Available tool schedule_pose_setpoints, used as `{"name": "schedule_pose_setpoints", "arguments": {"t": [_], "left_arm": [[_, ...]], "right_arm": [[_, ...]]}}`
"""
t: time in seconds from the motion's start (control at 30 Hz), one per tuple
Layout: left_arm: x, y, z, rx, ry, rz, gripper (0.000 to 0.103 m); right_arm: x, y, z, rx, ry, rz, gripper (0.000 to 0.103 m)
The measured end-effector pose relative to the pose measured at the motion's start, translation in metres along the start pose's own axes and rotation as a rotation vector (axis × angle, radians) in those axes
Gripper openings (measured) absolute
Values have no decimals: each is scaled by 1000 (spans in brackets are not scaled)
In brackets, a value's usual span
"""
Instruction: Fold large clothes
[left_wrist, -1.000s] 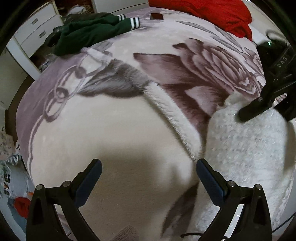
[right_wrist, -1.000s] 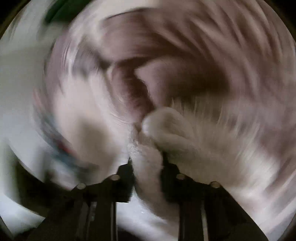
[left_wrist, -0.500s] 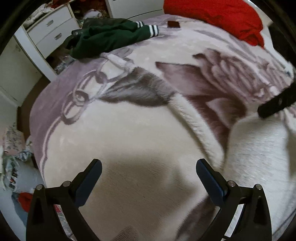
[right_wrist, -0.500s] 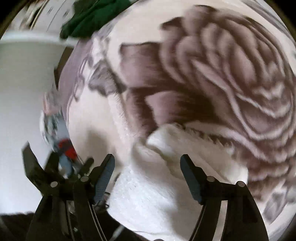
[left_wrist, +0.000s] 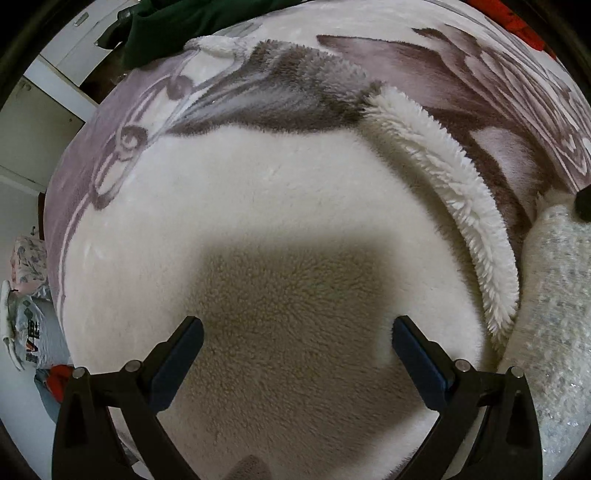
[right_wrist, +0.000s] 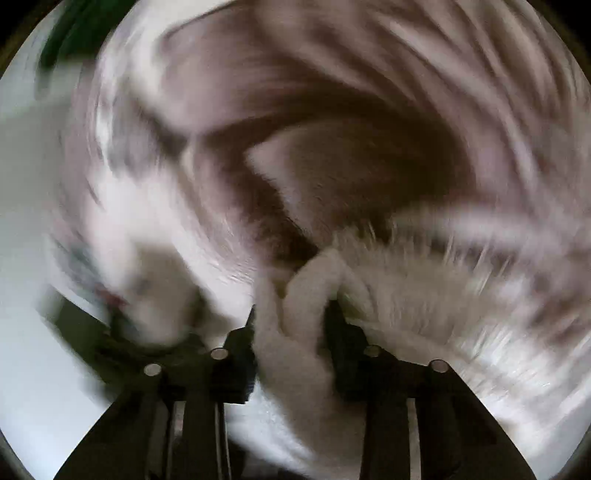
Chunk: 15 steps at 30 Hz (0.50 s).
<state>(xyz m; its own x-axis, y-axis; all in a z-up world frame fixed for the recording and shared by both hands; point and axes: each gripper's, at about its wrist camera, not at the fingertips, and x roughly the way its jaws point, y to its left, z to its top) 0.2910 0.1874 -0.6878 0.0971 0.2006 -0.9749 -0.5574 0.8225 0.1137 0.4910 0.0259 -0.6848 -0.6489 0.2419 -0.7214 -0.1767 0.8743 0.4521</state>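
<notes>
The left gripper (left_wrist: 297, 350) stands wide with nothing between its blue-padded fingers (left_wrist: 177, 363), pointing steeply down at the cream field of a plush floral blanket (left_wrist: 258, 192) that covers the bed; its shadow falls on the pile just ahead of the fingertips. The right gripper (right_wrist: 291, 314) is narrow, its jaws closing on a bunched fold of the white fluffy garment (right_wrist: 299, 332), and the pads appear to press the fabric from both sides, though that view is heavily blurred. In the left wrist view the same white fluffy garment (left_wrist: 554, 314) lies at the right edge on the blanket, its nubbly body beside a long shaggy strip (left_wrist: 454, 192) that curves across the brown flower print. Far off near the bed's upper edge lies a dark green garment (left_wrist: 177, 26), and a red cloth (left_wrist: 517, 22) shows at the top right corner. White drawers (left_wrist: 74, 40) stand beyond the bed on the left.
</notes>
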Motion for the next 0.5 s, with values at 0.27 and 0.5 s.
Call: {"name": "schedule_pose_setpoints", "arguments": {"t": [0.27, 0.5], "left_arm": [[-15, 1, 7, 15, -30, -11, 103], [-28, 6, 10, 10, -76, 30, 103]], "right_arm": [[-35, -28, -4, -12, -32, 218, 46], [-29, 50, -27, -492, -93, -213, 72]]}}
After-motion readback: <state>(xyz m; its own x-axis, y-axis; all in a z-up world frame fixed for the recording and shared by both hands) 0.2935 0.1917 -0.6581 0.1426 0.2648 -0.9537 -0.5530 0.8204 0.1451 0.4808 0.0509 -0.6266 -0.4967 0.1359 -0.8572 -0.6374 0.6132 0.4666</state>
